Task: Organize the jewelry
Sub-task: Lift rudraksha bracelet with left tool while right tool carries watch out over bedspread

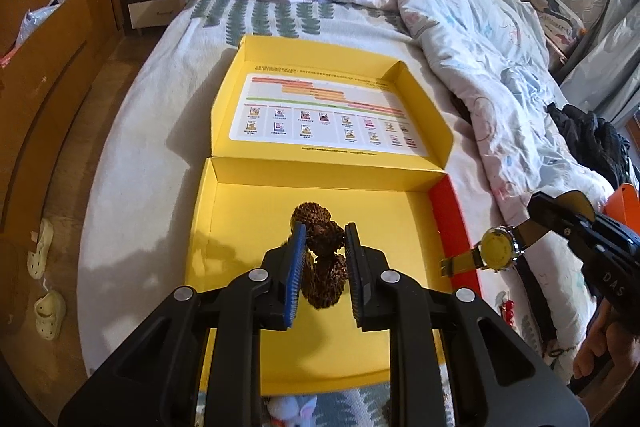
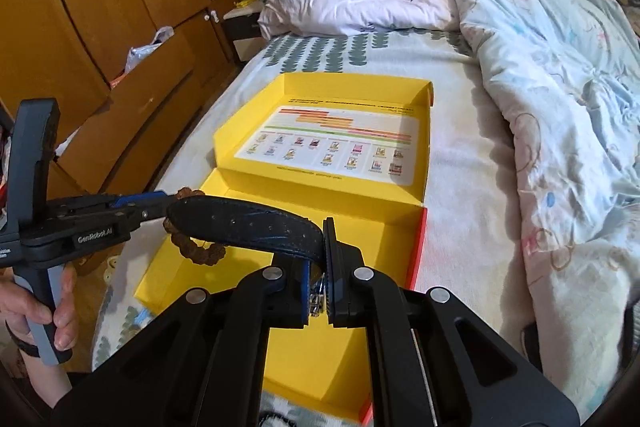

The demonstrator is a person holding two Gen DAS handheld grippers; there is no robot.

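Left wrist view: a brown beaded bracelet [image 1: 320, 259] is seen clamped between the pads of the left gripper [image 1: 322, 275] and held above the bare floor of an open yellow box [image 1: 400, 211] that lies on a bed [image 1: 132, 163]. Off to the right, a wristwatch [image 1: 498, 249] with a yellow dial is carried by its strap in the right gripper [image 1: 548, 217], just outside the box's red edge. Nothing is seen lying in the box, so the sorting is judged to be at an early stage, with both pieces yet to be set down. A printed chart is shown inside the lid [image 1: 324, 111], its lines of text too small to be read; the letters "DAS" can be made out on the right gripper's body.

Right wrist view: the right gripper [image 2: 318, 291] is shown closed tight on the watch, whose dark strap [image 2: 248, 223] arches out to the left over the box [image 2: 400, 239]. The left gripper [image 2: 160, 205], held in a hand [image 2: 48, 311], is seen with the bracelet [image 2: 196, 247] dangling from it; "GenRobot.AI" is printed on its side
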